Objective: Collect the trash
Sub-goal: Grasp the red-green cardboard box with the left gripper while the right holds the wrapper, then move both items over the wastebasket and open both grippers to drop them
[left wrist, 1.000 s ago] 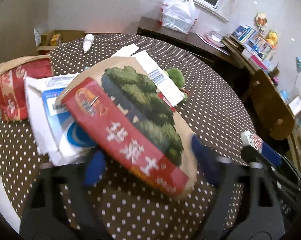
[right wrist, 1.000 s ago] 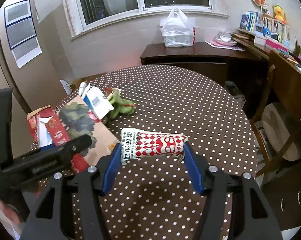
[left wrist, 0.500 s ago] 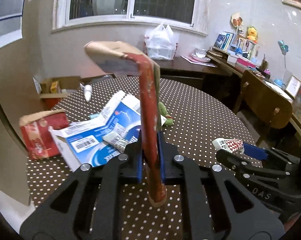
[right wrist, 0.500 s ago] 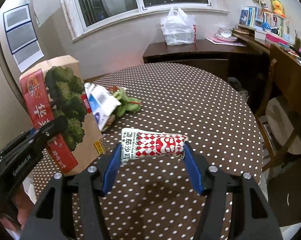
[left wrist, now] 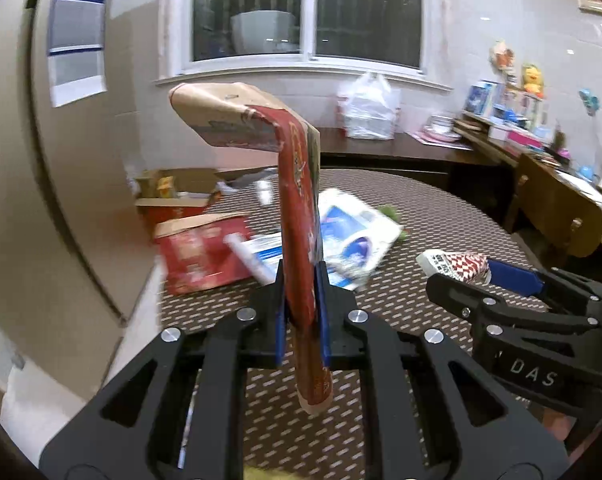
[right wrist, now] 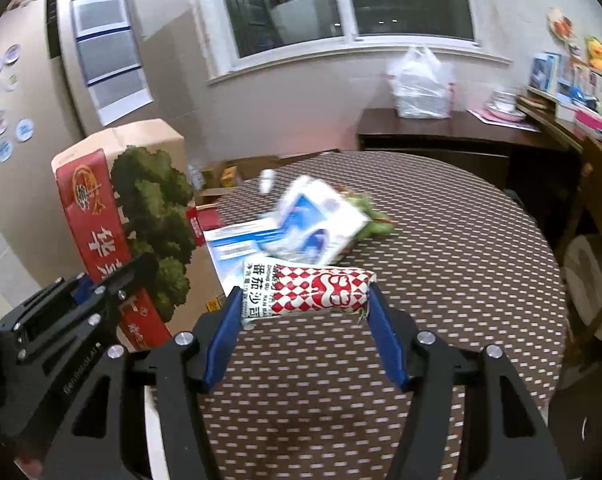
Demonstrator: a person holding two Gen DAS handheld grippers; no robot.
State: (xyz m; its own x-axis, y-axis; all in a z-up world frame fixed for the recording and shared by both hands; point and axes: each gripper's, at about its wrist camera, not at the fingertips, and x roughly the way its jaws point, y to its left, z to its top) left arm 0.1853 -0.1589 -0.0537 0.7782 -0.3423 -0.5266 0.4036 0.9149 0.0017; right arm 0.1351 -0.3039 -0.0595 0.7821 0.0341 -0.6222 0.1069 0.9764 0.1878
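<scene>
Both hands are loaded here. The left gripper (left wrist: pixel 301 300) has its fingers pinched nearly closed on the edge of a flattened paper bag (left wrist: pixel 297 216) (red strip, green tree print), which stands upright in the middle of the left wrist frame with its top flopping over toward the upper left. In the right wrist view the same bag fills the left side, broad face on.

The right gripper (right wrist: pixel 305 312) is about half open, with a red-and-white checkered sauce packet (right wrist: pixel 305 290) wedged between the blue pads. The packet's long axis runs crosswise, pad to pad, just above the polka-dot table (right wrist: pixel 441 248).

What matters next: the bag sits left of the packet, with its mouth probably at the top, though motion blur means I can't tell if it's actually open. So the right hand would have to go up and left.

The blue-and-white carton (right wrist: pixel 321 220) and other scraps lie mid-frame on the table, beyond both grippers.
</scene>
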